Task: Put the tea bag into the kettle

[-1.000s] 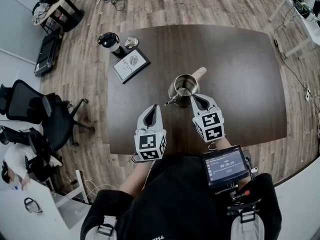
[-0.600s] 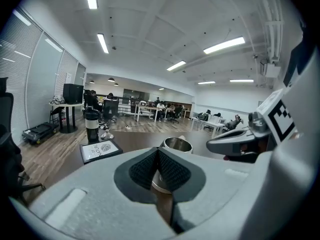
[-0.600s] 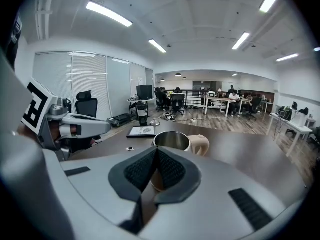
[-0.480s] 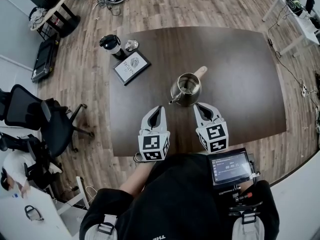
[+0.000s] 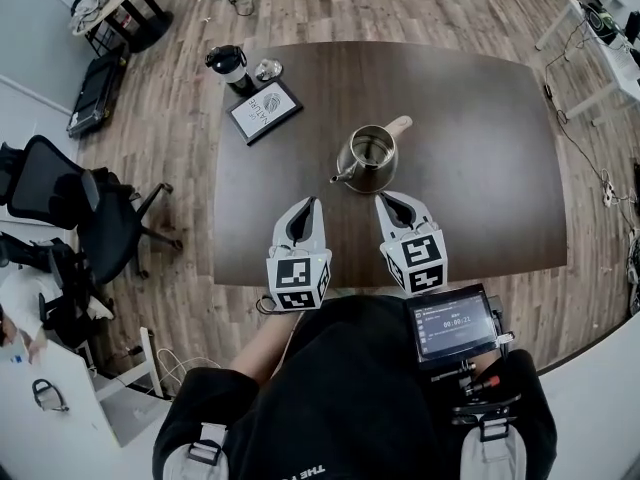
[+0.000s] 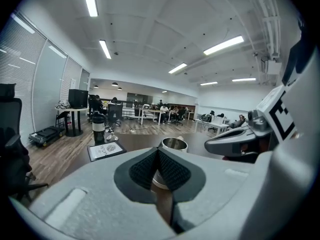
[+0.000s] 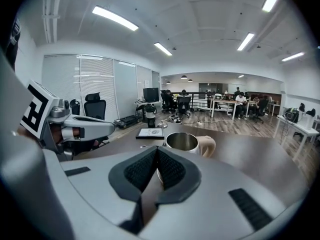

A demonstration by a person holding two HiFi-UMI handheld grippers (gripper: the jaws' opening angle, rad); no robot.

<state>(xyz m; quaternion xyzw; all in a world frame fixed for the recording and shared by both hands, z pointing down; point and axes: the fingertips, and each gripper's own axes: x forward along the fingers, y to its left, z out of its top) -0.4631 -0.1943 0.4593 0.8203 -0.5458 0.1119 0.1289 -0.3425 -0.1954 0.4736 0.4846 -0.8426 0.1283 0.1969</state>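
The steel kettle (image 5: 368,158) stands upright near the middle of the table (image 5: 480,148), just beyond both grippers. Its long axis runs slantwise: the thin spout (image 5: 338,179) points near and left, toward the left gripper, and the pale handle (image 5: 398,125) sticks out far and right. Its mouth is open to the ceiling.

The left gripper (image 5: 306,205) has its fingers pressed together with nothing between them. The right gripper (image 5: 386,199) is likewise closed and empty. The two hover side by side over the near part of the table, tips aimed at the kettle but apart from it.

The kettle's inside is dark and glossy, so whether the tea bag lies in it cannot be told. In each gripper view the grey jaws cover the kettle's lower body. The person's hands are hidden behind the marker cubes.

The table is dark brown wood with rounded corners. At its far left corner lie a framed card (image 5: 262,111), a black-lidded tumbler (image 5: 230,68) and a small shiny object (image 5: 267,69) too small to identify. A small screen (image 5: 455,325) sits at the person's chest. Around the table are a plank floor (image 5: 180,138), black office chairs (image 5: 50,193) on the left, white desks on the far right, window blinds, ceiling strip lights and seated people in the distance.
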